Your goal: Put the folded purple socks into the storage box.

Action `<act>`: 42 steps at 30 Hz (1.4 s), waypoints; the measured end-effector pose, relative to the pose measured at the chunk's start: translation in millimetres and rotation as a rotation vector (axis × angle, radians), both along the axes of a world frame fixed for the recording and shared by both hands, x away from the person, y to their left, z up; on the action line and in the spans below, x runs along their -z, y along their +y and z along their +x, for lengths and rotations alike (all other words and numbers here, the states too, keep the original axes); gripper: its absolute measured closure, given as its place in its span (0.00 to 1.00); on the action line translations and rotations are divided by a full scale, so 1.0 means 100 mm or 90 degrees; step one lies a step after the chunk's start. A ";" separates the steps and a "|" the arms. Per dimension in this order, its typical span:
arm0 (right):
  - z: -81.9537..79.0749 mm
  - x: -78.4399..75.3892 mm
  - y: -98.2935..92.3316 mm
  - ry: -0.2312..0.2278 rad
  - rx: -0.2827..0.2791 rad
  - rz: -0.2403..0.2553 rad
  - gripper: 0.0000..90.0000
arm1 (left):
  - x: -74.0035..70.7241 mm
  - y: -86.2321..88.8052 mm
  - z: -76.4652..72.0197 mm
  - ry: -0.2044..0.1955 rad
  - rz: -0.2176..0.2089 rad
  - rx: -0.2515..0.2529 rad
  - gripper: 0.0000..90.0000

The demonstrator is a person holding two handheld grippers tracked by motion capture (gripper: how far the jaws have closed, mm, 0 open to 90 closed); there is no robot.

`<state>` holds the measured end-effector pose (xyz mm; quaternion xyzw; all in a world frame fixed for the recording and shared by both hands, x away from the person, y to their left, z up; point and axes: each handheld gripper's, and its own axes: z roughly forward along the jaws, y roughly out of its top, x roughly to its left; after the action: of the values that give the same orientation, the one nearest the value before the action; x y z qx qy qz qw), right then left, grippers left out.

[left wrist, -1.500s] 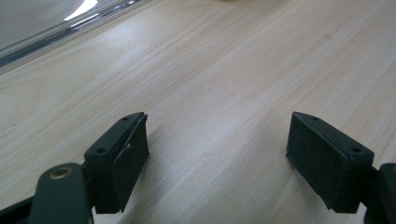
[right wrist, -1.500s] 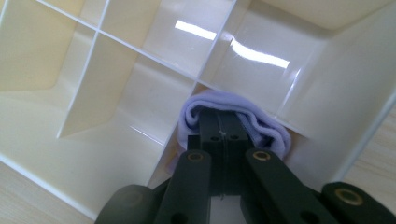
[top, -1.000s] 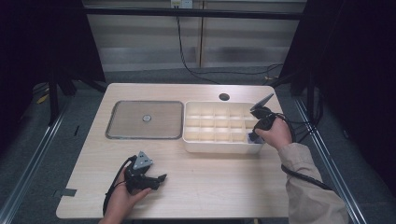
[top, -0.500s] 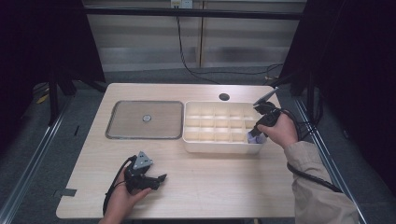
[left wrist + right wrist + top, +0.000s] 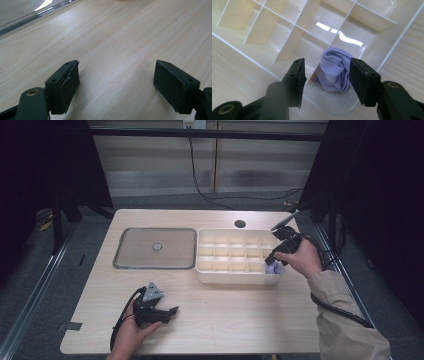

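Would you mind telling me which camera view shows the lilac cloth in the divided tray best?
The right gripper view: the rolled lilac cloth sits large and sharp in a corner compartment of the divided tray. The high view gives a small purple patch beside the right hand. The left gripper view looks at bare table.

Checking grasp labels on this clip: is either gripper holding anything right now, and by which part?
Nothing is held. The right gripper has just been opening above the lilac cloth in the divided box's corner cell; the left gripper is open.
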<state>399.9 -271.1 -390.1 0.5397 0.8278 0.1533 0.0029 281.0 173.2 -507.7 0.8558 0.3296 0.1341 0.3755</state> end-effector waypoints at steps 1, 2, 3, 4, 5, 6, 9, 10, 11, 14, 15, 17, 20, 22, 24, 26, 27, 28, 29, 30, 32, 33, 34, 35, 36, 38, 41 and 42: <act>0.00 -0.01 0.01 -0.003 -0.001 0.000 0.50 | 0.00 0.00 0.00 0.000 0.000 0.000 0.23; -0.01 -0.02 0.02 -0.002 -0.002 0.000 0.49 | 0.00 0.00 0.00 0.000 -0.001 0.000 0.23; -0.01 -0.02 0.03 0.001 -0.007 0.001 0.47 | 0.00 0.00 0.00 0.000 0.000 0.000 0.23; -0.01 -0.03 0.04 0.002 -0.010 0.003 0.46 | 0.00 0.00 0.00 0.000 0.000 0.000 0.23; -0.01 -0.04 0.05 0.004 -0.014 0.001 0.45 | 0.00 0.00 0.00 -0.001 0.000 0.000 0.23; -0.02 -0.04 0.07 0.003 -0.018 0.003 0.45 | 0.00 0.00 0.00 0.000 -0.001 0.000 0.23; -0.05 -0.07 0.11 -0.004 -0.032 0.008 0.45 | 0.00 0.00 0.00 0.000 0.000 0.000 0.23; -0.06 -0.08 0.13 -0.006 -0.035 0.008 0.44 | 0.00 0.00 0.00 0.000 0.000 0.000 0.23; -0.06 -0.08 0.14 -0.007 -0.041 0.006 0.44 | 0.00 0.00 0.00 0.000 0.000 0.000 0.23; -0.09 -0.09 0.18 -0.007 -0.051 0.007 0.42 | 0.00 0.00 0.00 0.000 -0.001 0.000 0.23; -0.10 -0.09 0.19 -0.007 -0.057 0.006 0.42 | 0.00 0.00 0.00 -0.001 0.000 0.000 0.23; -0.13 -0.09 0.21 -0.013 -0.064 0.006 0.41 | 0.00 0.00 0.00 -0.001 -0.001 0.000 0.23; -0.17 -0.07 0.24 -0.010 -0.071 0.008 0.41 | 0.00 0.00 0.00 0.000 -0.003 -0.002 0.23; -0.19 -0.06 0.25 -0.014 -0.078 0.012 0.41 | 0.00 0.00 0.00 0.002 -0.004 -0.001 0.23; -0.22 -0.05 0.26 -0.011 -0.083 0.012 0.40 | 0.00 0.00 0.00 0.002 -0.003 -0.001 0.23; -0.24 -0.03 0.27 -0.011 -0.089 0.008 0.39 | 0.00 0.00 0.00 0.002 -0.003 -0.001 0.23; -0.25 -0.02 0.27 -0.013 -0.095 0.005 0.39 | 0.00 0.00 0.00 0.003 -0.003 -0.001 0.23; -0.27 -0.01 0.28 -0.012 -0.096 0.005 0.39 | 0.00 0.00 0.00 0.003 0.003 0.003 0.23; -0.28 -0.01 0.28 -0.012 -0.099 0.007 0.39 | 0.00 0.00 0.00 0.003 0.003 0.003 0.23; -0.29 0.00 0.29 -0.013 -0.099 0.005 0.39 | 0.00 0.00 0.00 0.003 0.003 0.003 0.23; -0.32 0.01 0.30 -0.013 -0.106 0.008 0.39 | 0.00 0.00 0.00 0.003 0.003 0.003 0.23; -0.33 0.01 0.30 -0.013 -0.108 0.009 0.38 | 0.00 0.00 0.00 0.003 0.003 0.003 0.23; -0.34 0.02 0.31 -0.013 -0.110 0.010 0.38 | 0.00 0.00 0.00 0.003 0.003 0.003 0.23; -0.35 0.02 0.31 -0.013 -0.113 0.013 0.38 | 0.00 0.00 0.00 0.003 0.003 0.003 0.23; -0.36 0.02 0.32 -0.014 -0.113 0.014 0.38 | 0.00 0.00 0.00 0.003 0.003 0.003 0.23; -0.38 0.03 0.35 -0.014 -0.120 0.016 0.38 | 0.00 0.00 0.00 0.003 0.003 0.003 0.23; -0.43 0.05 0.38 -0.014 -0.138 0.005 0.38 | 0.00 0.00 0.00 0.003 0.003 0.004 0.23; -0.44 0.04 0.40 -0.011 -0.137 0.005 0.38 | 0.00 0.00 0.00 0.003 0.003 0.003 0.23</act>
<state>355.6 -230.9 -394.6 0.4463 0.8803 0.1606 -0.0085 280.9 173.6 -507.6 0.8578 0.3279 0.1318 0.3731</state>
